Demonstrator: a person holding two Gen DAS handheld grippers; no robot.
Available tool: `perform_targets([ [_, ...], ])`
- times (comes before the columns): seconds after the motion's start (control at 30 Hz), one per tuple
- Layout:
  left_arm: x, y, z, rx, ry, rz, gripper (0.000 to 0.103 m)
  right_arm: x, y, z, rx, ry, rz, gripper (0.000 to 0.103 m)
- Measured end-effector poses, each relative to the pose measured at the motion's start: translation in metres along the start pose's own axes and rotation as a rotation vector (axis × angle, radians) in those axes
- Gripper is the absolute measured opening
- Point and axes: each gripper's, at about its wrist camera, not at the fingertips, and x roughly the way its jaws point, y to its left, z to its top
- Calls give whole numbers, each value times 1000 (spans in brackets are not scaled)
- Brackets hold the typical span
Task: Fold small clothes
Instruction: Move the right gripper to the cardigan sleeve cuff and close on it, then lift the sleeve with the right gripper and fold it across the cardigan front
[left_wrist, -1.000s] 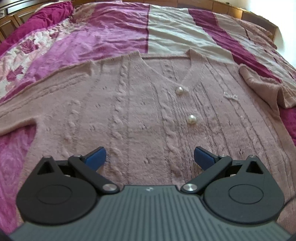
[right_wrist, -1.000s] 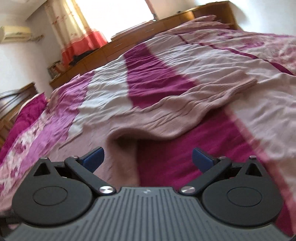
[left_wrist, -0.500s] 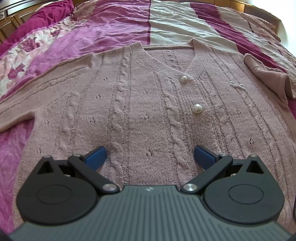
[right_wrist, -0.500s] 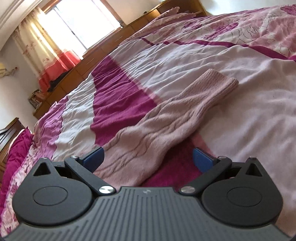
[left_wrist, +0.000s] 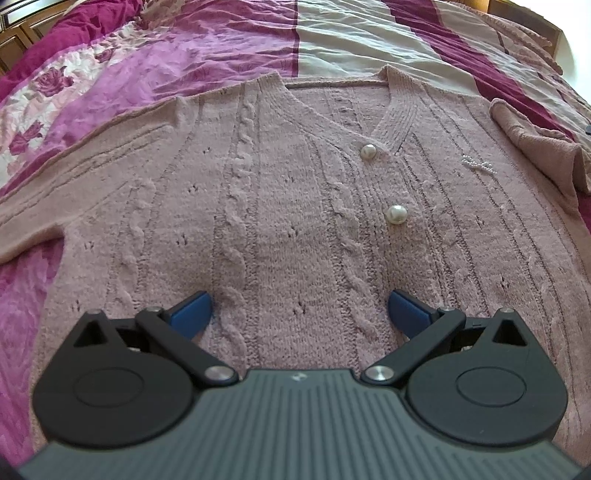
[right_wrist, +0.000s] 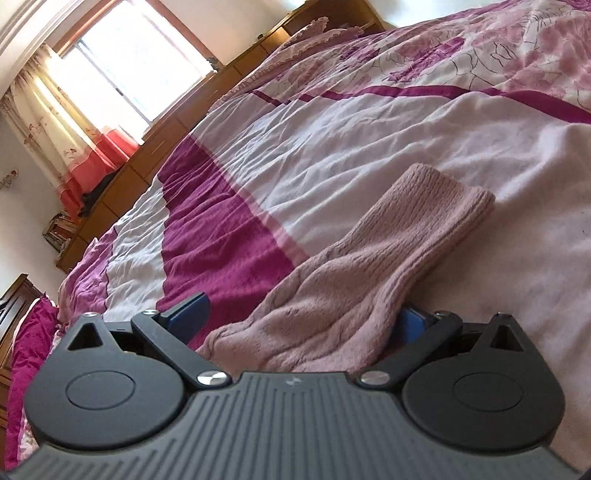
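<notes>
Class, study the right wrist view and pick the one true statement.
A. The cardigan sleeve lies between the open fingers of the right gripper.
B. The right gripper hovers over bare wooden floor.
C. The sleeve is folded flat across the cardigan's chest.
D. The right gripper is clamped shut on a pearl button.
A: the sleeve runs into the gap of the right gripper, whose blue fingers stand wide apart either side.

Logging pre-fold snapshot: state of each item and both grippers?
cardigan: spread flat on the bed, front up, unfolded
pearl buttons: two visible, placket closed
sleeve: lying on the bedspread, running between the right gripper's fingers
left gripper: open, over the cardigan's body, holding nothing
right gripper: open, straddling the sleeve, not closed on it
bedspread: wrinkled
</notes>
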Motion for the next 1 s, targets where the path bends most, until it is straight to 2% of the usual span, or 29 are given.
perform_targets([
  [0.03,1,0,0,-4,-1,0,103,2,3,-1,-21,-3,-27,93],
  [0.1,1,1,-1,-8,-7,1,103,6,11,-3,-79,-16,-88,67],
  [0.13,0,1,-2,-4,-12,-1,103,7,12,-4,-86,-19,-100,59],
  [0.2,-2,2,-4,8,-21,-8,103,6,7,-3,-40,-18,-93,31],
  [0.27,-2,4,-5,4,-25,-15,103,2,0,-1,32,-23,-62,19],
  [0.53,-2,1,-8,8,-47,-6,103,-43,2,18,35,-138,-3,15],
  [0.77,-3,2,-11,11,-68,-9,103,-91,0,39,33,-246,-4,15],
  [1.0,-5,6,-5,5,-50,-31,103,-127,12,49,32,-296,21,15],
])
